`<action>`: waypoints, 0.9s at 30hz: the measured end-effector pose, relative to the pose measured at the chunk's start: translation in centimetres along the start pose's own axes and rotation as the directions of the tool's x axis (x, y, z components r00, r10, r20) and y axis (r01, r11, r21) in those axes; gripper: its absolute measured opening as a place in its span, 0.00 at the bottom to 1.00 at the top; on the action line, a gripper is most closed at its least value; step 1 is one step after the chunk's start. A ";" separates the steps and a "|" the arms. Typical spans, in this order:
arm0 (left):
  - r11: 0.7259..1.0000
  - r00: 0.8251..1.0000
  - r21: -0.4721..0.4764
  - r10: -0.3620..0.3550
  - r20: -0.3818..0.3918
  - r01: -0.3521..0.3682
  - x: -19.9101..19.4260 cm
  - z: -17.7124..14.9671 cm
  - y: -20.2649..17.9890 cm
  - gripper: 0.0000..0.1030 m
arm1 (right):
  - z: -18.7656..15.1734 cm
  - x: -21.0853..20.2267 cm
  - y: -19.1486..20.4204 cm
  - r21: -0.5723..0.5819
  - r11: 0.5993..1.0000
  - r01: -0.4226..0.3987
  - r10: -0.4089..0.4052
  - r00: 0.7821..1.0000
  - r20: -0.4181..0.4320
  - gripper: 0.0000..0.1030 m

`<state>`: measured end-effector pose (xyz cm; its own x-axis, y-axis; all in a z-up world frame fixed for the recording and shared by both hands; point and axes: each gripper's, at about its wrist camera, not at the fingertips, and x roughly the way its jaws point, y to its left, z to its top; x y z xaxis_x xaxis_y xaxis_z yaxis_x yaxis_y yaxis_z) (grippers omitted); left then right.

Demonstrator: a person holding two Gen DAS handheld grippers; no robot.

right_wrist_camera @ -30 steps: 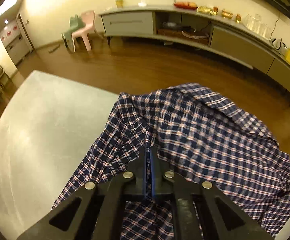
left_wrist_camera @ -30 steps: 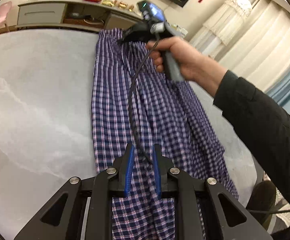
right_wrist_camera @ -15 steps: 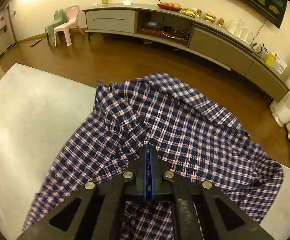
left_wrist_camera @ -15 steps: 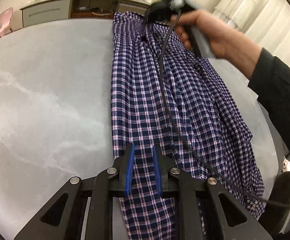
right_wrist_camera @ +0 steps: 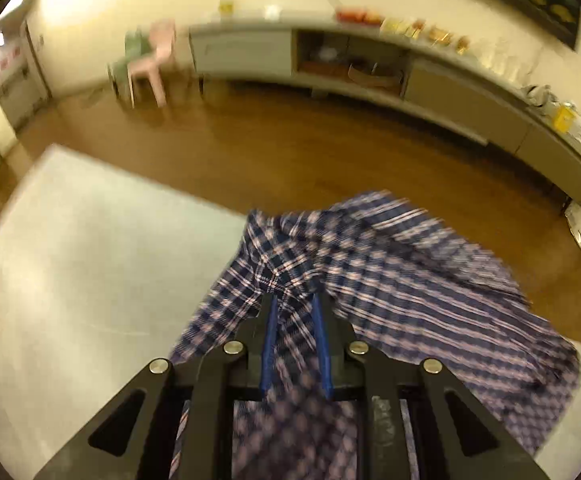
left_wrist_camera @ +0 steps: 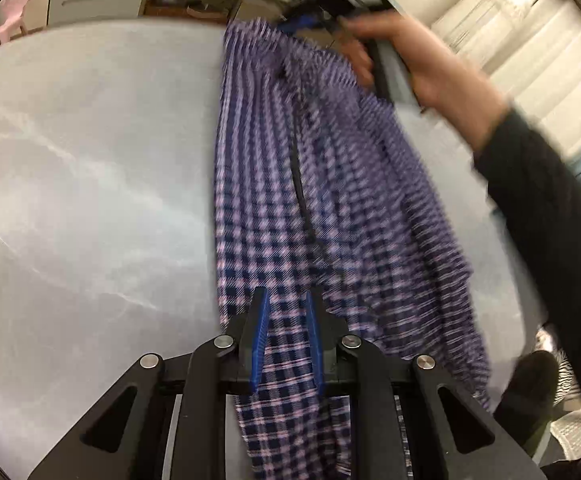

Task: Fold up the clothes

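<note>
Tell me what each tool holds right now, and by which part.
Neither grips anything firmly. The left tool and right tool both stand open, straddling the plaid shirt at opposite ends; which parts cannot be told.

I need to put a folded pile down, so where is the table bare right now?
The grey marble table is bare left of the blue plaid shirt, back to its far edge. A narrower strip shows beyond the shirt's right edge. The middle is crowded: shirt, both grippers.

Left wrist view: cool, even light, with motion blur smearing the shirt (left_wrist_camera: 330, 168) and hand (left_wrist_camera: 422, 68). Right wrist view: warm yellow cast, blur throughout. Both show fisheye bending and black corner vignetting.
</note>
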<state>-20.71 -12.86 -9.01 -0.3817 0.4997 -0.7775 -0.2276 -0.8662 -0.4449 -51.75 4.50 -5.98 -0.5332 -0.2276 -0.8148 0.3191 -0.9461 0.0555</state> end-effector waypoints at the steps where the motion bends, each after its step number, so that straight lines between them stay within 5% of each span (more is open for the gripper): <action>1: 1.000 1.000 0.012 -0.007 0.015 0.006 -0.6 0.1 -0.5 0.17 | -1.4 -1.6 -0.4 0.016 0.999 -0.035 0.035 0.999 0.012 0.19; 6: 0.993 0.994 0.113 0.026 -0.108 -0.014 0.8 -2.0 -3.2 0.17 | -10.7 -5.5 -0.2 0.019 0.996 -0.093 0.094 0.994 -0.055 0.19; 10: 0.985 0.988 0.146 0.108 -0.112 -0.091 0.2 -3.9 -3.6 0.17 | -17.2 -7.3 0.4 0.010 0.997 -0.079 0.080 0.987 -0.140 0.20; 13: 0.990 0.997 0.131 0.063 -0.053 -0.055 -2.7 -5.2 -4.5 0.17 | -19.0 -13.8 -0.1 0.030 0.997 -0.069 0.070 0.998 -0.010 0.20; 16: 0.986 0.999 0.164 -0.024 -0.046 0.031 -4.8 -7.7 -6.3 0.18 | -23.4 -17.5 0.8 0.015 0.995 -0.101 0.101 0.995 0.002 0.20; 22: 0.961 0.989 0.268 0.097 -0.111 -0.065 -2.6 -11.9 -8.9 0.19 | -34.1 -18.3 2.2 0.001 0.996 -0.086 0.086 0.988 -0.132 0.20; 27: 0.977 0.993 0.184 0.114 -0.034 -0.106 -4.4 -12.1 -8.0 0.20 | -38.3 -24.0 1.0 0.075 0.994 -0.079 0.079 0.997 0.005 0.28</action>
<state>-6.35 -8.25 -7.38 -0.3745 0.3974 -0.8377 -0.3469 -0.8979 -0.2710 -8.66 17.87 -8.51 -0.5099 -0.3028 -0.8052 0.3004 -0.9398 0.1632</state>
